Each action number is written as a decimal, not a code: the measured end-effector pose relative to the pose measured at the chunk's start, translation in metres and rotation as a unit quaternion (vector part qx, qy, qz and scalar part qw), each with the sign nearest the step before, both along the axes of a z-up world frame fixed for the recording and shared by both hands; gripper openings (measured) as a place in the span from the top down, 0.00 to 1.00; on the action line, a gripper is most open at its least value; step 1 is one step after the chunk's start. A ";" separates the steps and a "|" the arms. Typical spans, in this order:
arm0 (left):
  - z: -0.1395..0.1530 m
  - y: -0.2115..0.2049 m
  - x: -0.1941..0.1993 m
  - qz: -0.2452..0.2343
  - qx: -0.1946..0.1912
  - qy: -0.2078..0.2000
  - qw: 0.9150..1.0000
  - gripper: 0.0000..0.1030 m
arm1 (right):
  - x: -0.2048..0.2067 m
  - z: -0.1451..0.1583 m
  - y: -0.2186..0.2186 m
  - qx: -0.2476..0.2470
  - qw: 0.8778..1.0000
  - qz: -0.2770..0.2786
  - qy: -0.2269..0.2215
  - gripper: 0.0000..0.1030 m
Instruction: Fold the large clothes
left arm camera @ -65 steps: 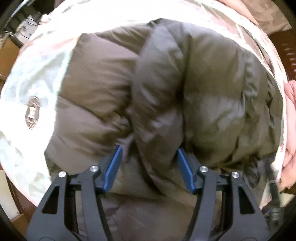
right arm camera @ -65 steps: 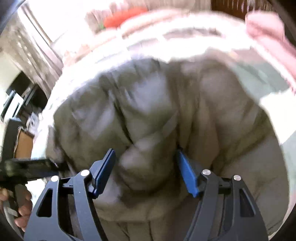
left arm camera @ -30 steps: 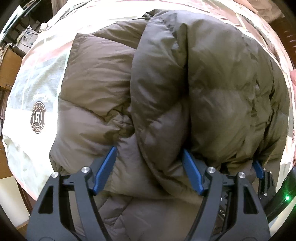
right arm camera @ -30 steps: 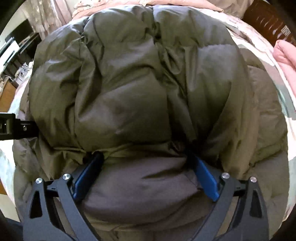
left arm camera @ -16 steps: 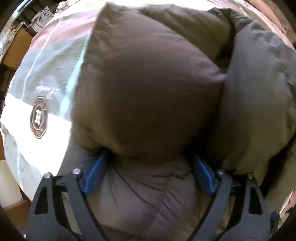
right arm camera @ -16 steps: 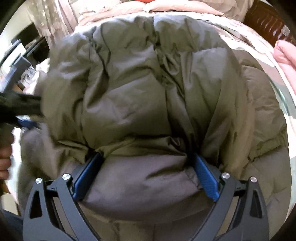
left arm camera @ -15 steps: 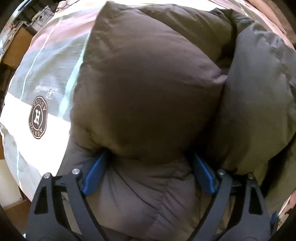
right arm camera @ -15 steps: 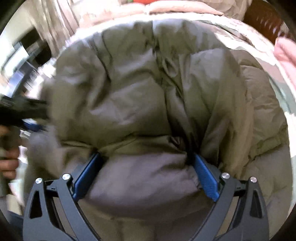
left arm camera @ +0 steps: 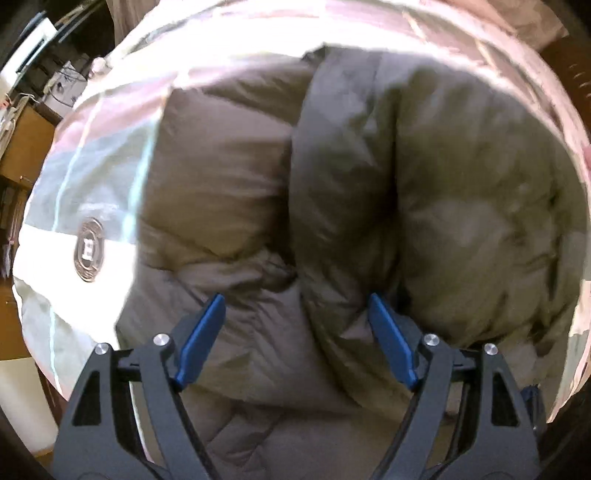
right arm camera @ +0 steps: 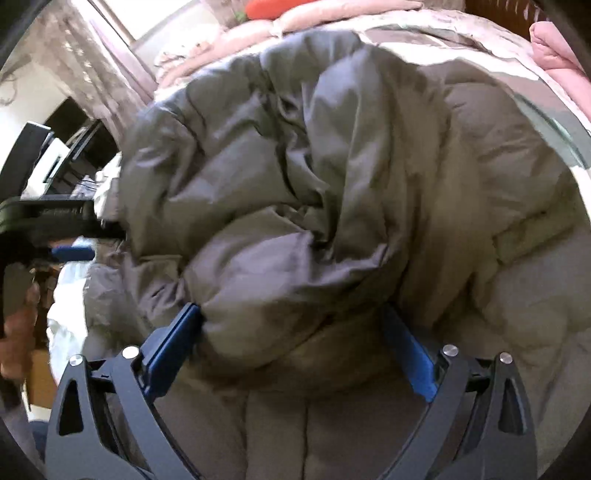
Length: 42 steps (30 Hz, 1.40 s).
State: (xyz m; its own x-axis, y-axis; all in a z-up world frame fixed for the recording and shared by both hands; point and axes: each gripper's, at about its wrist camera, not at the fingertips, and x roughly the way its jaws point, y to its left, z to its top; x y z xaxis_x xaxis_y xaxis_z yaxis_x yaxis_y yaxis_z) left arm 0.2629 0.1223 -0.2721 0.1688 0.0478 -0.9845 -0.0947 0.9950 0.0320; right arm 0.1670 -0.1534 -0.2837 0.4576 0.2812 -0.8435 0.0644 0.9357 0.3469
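Observation:
A large puffy olive-brown down jacket [left arm camera: 351, 192] lies bunched in thick folds on a bed; it also fills the right wrist view [right arm camera: 332, 192]. My left gripper [left arm camera: 297, 306] is open, its blue pads spread over the jacket's near edge with a fold of padding bulging between them. My right gripper [right arm camera: 293, 321] is open wide, and a fat roll of jacket sits between its pads [right arm camera: 173, 343]. The left gripper's black body and blue pad [right arm camera: 70, 253] show at the left edge of the right wrist view, held by a hand.
A pale bedspread with a round brown logo [left arm camera: 88, 249] lies under the jacket at left. Pink bedding [right arm camera: 557, 55] lies at the far right, pink quilts and a red item [right arm camera: 280, 7] at the head. Wooden furniture [left arm camera: 22, 144] and curtains [right arm camera: 107, 70] stand at left.
The left gripper has pulled back and up from the jacket, so more bedspread and the whole bundle show. The right gripper tilted up; the jacket's top fold has rolled toward it.

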 end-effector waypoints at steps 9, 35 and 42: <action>-0.012 0.018 0.006 0.034 -0.036 0.019 0.999 0.17 | 0.036 -0.005 0.009 -0.028 0.999 0.018 0.016 0.01; -0.063 0.140 -0.193 0.165 -0.158 0.165 0.959 0.04 | -0.170 -0.020 -0.200 0.023 0.975 -0.197 0.105 0.01; -0.054 0.118 -0.198 0.153 -0.214 0.135 0.955 0.85 | -0.175 -0.032 -0.194 0.112 0.971 -0.185 0.105 0.70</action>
